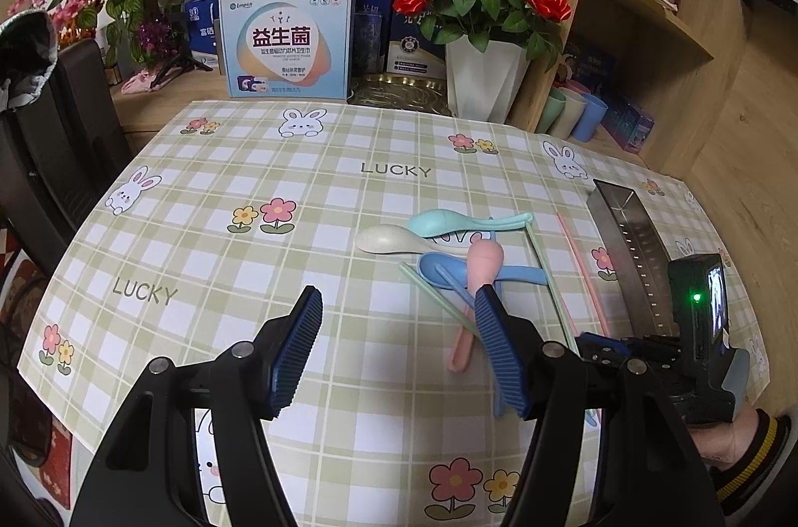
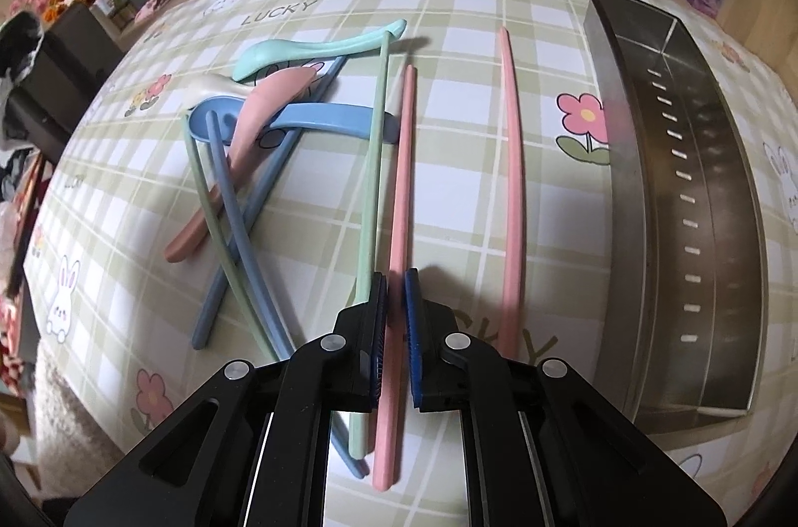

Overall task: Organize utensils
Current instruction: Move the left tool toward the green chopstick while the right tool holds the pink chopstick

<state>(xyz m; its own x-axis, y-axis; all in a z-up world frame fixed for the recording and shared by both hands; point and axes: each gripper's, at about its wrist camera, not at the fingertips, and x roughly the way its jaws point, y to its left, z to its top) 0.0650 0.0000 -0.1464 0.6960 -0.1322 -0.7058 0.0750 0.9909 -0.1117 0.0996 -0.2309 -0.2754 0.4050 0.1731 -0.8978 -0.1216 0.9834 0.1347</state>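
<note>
The right tongs (image 2: 396, 277) were closed on a pink chopstick (image 2: 399, 198), gripping it toward its near end, while its far end lay among the other utensils on the checked surface (image 2: 449, 178). Just left of it lay a green chopstick (image 2: 374, 158), and beyond that a tangle of blue and green chopsticks with four spoons: teal (image 2: 299, 51), cream (image 2: 214, 86), blue (image 2: 319, 118) and pink (image 2: 269, 103). A second pink chopstick (image 2: 511, 158) lay alone to the right, near the steel holder (image 2: 698, 178) that rested on its side at the right edge, apparently empty. The left tongs (image 1: 399, 300) hung open above the surface, holding nothing, with the pink spoon (image 1: 481, 263) showing beyond their right finger.

The step in hand looked like picking up the first chopstick. The next move probably called for lifting it clear without dragging the green one along, then carrying it right and feeding it lengthwise into the holder.
</note>
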